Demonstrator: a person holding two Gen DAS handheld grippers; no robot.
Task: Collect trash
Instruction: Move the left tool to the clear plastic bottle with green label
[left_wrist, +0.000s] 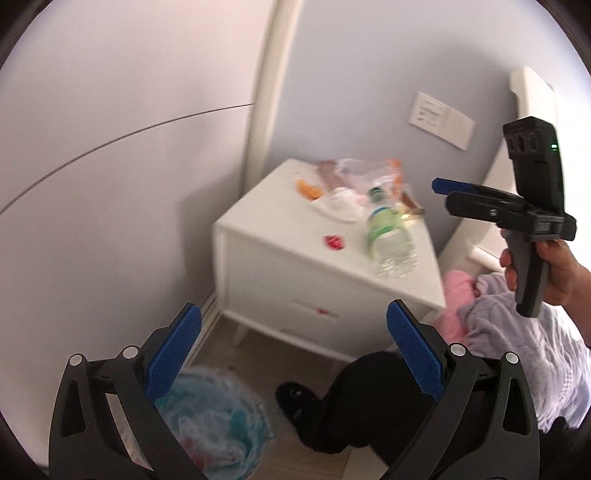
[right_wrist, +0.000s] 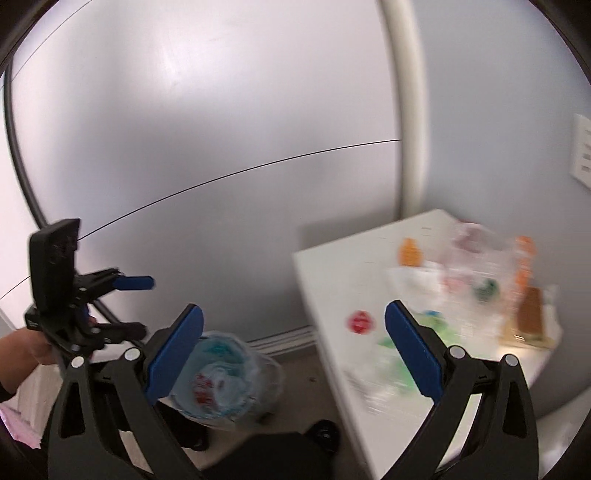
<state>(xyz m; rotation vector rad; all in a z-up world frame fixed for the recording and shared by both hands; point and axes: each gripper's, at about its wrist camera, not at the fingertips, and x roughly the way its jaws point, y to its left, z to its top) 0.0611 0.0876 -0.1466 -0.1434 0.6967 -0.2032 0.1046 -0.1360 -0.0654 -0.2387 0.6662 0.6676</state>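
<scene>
both grippers are empty with jaws spread apart. left gripper (left_wrist: 293, 350) hangs near the viewer, above the floor between the trash bin (left_wrist: 212, 417) and the white nightstand (left_wrist: 280, 258). right gripper (right_wrist: 293, 350) is held higher, level with the nightstand top at its right side; in the left wrist view its 2 fingers point left toward the litter.

trash lies on the nightstand top, which serves as the counter:
- 1 clear plastic bottle (left_wrist: 388, 236) on its side at the near right edge
- 1 small red scrap (left_wrist: 334, 243) just left of the bottle
- crumpled white tissue (left_wrist: 340, 205), orange wrappers (left_wrist: 308, 189) and a clear plastic bag (left_wrist: 360, 171) toward the far side

the bin, lined with a plastic bag and already holding some waste, stands on the floor left of the nightstand, placed for short transfers. jaws are probably pre-spread for a first grasp, likely the bottle. motion blur hides finer detail.
</scene>
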